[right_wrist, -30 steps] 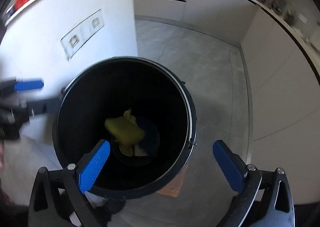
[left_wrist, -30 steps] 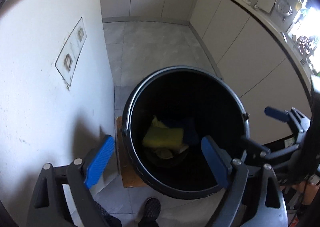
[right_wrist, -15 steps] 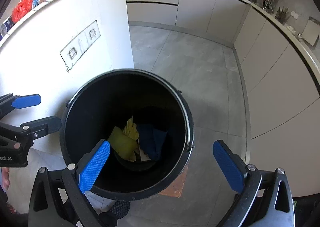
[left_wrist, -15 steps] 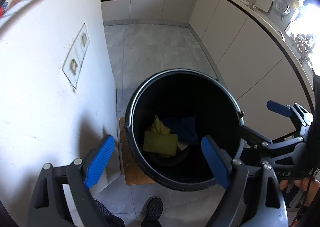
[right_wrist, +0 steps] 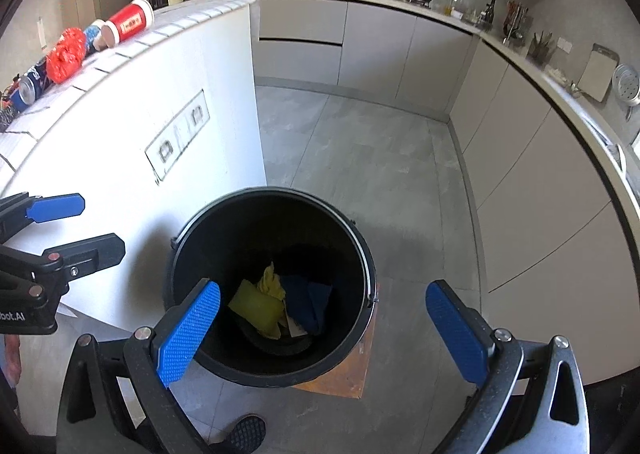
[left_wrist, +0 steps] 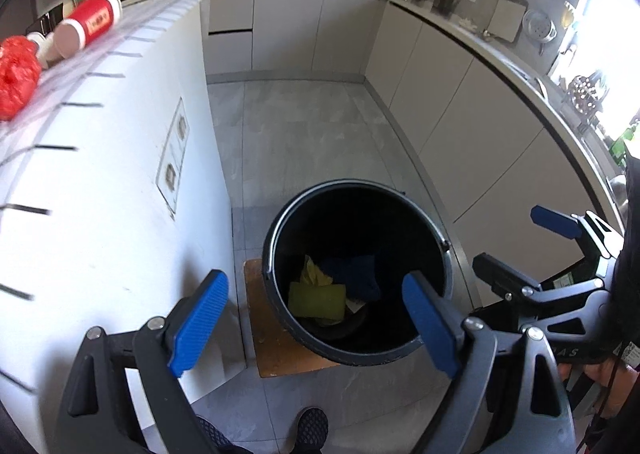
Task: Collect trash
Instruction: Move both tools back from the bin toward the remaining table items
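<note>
A black round bin (left_wrist: 444, 254) (right_wrist: 362, 250) stands on the floor on a brown board (left_wrist: 280, 350). Inside lie a yellow sponge (left_wrist: 318, 300) (right_wrist: 258, 308), a crumpled yellow piece and a dark blue cloth (right_wrist: 306, 300). My left gripper (left_wrist: 316, 328) is open and empty, held high above the bin's near side. My right gripper (right_wrist: 324, 330) is open and empty, also high above the bin. On the white tiled counter lie a red cup (left_wrist: 90, 20) (right_wrist: 130, 20), a crumpled red bag (left_wrist: 16, 74) (right_wrist: 66, 54) and a blue can (right_wrist: 30, 84).
The white counter wall (left_wrist: 120, 194) with sockets stands left of the bin. Grey cabinets (right_wrist: 520, 174) run along the back and right. Grey tiled floor (right_wrist: 360, 142) lies beyond the bin. A shoe (left_wrist: 312, 428) shows below.
Both grippers have risen and pulled back from the bin, so it looks smaller and the counter top with its items has come into view. Both stay open.
</note>
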Action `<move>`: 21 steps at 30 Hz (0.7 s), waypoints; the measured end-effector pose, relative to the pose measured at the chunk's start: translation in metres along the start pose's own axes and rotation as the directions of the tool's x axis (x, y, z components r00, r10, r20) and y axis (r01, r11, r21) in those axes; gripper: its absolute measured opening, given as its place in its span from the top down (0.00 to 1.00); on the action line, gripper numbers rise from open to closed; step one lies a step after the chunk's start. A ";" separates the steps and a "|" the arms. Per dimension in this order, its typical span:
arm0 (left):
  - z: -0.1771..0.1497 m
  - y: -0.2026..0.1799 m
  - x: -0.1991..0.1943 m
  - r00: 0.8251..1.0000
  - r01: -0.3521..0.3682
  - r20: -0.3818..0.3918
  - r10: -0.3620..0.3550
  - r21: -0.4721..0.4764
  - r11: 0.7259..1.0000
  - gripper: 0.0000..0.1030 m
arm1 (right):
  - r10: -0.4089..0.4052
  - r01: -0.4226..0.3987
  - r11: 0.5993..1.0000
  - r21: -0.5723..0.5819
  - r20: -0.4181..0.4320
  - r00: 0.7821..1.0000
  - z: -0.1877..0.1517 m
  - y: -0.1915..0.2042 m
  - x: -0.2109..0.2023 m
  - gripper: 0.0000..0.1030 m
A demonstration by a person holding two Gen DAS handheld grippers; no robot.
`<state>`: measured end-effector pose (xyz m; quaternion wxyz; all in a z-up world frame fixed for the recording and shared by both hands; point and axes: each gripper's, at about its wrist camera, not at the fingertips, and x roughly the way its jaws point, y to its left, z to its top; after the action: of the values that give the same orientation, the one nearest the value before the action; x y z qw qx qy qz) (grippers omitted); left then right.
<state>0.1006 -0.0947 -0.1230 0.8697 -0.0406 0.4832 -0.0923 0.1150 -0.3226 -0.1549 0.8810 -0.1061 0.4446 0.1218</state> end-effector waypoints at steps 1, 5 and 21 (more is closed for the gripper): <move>0.000 0.001 -0.003 1.000 0.002 0.006 -0.002 -0.001 1.000 0.13 | -0.004 0.004 1.000 0.003 0.006 1.000 0.002 0.002 -0.005 0.00; 0.001 0.008 -0.030 0.999 0.011 0.052 -0.010 -0.004 1.000 0.13 | -0.015 0.014 1.000 0.012 0.044 0.999 0.010 0.011 -0.033 0.00; -0.012 0.100 -0.103 0.983 -0.057 0.166 0.074 -0.110 0.992 0.12 | 0.080 -0.071 0.996 -0.062 0.170 0.982 0.058 0.110 -0.101 0.00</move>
<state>0.0493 0.0239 -0.0592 0.9068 -0.0780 0.4128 -0.0343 0.0669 -0.2136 -0.0478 0.9077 -0.1028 0.3667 0.1762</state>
